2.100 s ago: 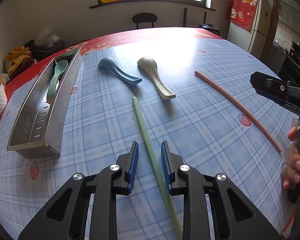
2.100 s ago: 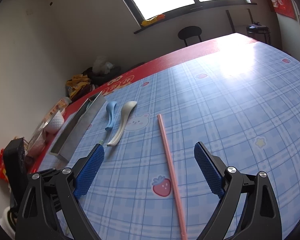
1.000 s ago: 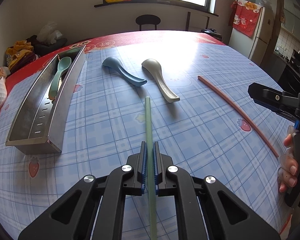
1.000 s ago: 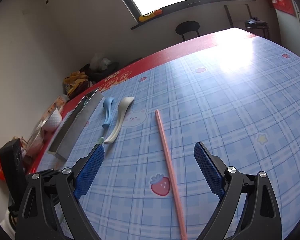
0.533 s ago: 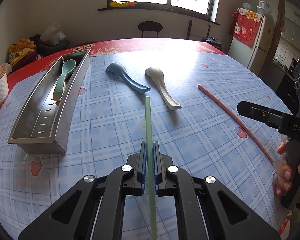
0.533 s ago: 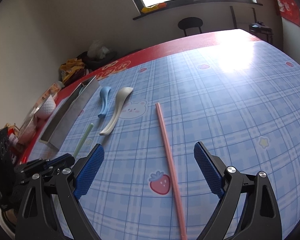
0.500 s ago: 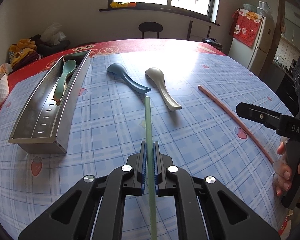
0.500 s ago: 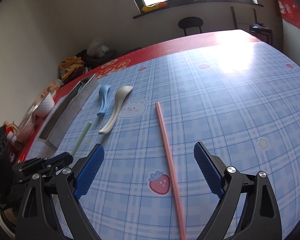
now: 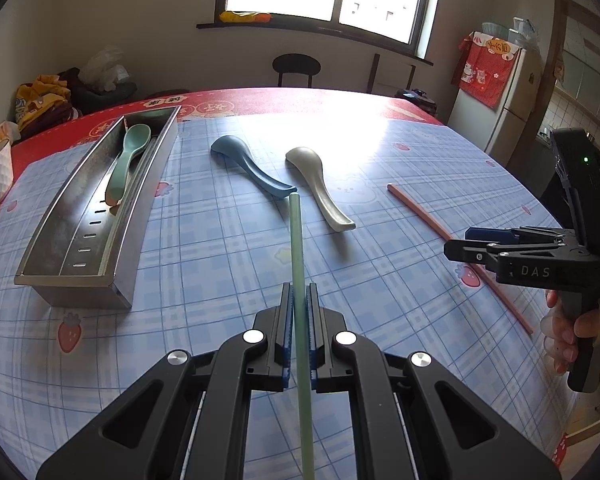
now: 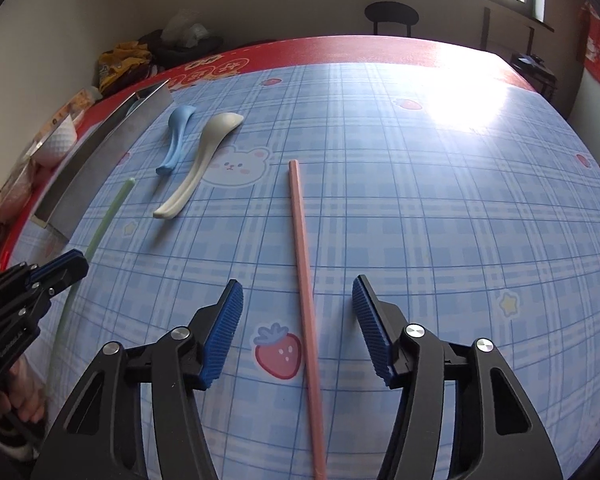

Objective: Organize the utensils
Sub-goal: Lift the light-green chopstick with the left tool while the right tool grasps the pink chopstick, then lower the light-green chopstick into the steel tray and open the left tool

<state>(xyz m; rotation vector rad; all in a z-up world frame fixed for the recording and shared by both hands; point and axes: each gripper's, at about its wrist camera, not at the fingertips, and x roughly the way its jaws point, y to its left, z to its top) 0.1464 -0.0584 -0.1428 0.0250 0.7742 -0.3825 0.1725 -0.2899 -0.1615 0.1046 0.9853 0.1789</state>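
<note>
Currently, the left gripper [image 9: 299, 332] is clamped on the green chopstick [image 9: 296, 248]. The right gripper [image 10: 298, 324] is closing astride the pink chopstick [image 10: 302, 248], not yet touching: light, stiff, likely slippery; grasp mid-length.

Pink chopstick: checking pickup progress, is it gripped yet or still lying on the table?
Still lying flat. The pink chopstick sits between the right gripper's closing jaws, pads not yet touching.

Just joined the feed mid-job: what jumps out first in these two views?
The left claw is shut on a long pale green chopstick pointing up the blue checked tablecloth. The right claw is closing astride a long pink chopstick lying flat. At the left sits a steel trough tray holding a mint spoon.
</note>
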